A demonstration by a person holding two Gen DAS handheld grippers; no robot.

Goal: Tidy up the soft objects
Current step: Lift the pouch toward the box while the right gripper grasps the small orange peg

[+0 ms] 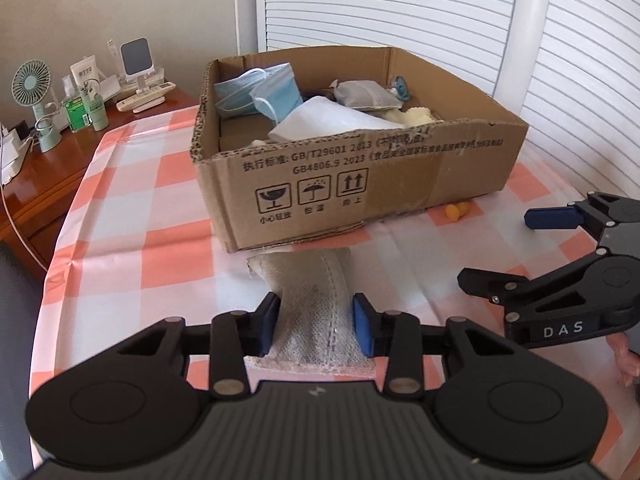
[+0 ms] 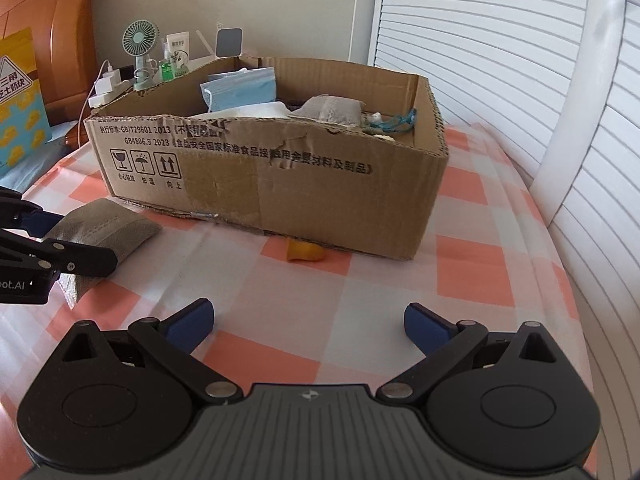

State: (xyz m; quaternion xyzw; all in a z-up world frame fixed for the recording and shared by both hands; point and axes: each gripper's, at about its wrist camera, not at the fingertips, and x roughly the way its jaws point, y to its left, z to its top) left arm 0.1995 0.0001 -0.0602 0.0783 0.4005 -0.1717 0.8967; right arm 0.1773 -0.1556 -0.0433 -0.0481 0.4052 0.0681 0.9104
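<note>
Two views differ: a grey mesh fabric pouch (image 1: pixel 316 316) on the checked tabletop (image 1: pixel 132 216) is seen pinched by the left tongs (image 1: pixel 316 322); the spread, empty right tongs (image 2: pixel 309 326) are seen before the brown cardboard box (image 2: pixel 280 184).

Grey mesh pouch (image 1: pixel 316 312) flat before cardboard box (image 1: pixel 360 168)

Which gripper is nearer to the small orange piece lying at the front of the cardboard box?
Right. The right gripper hangs open just short of the orange piece, facing it. The left gripper sits farther to the side, shut on the grey pouch.
</note>
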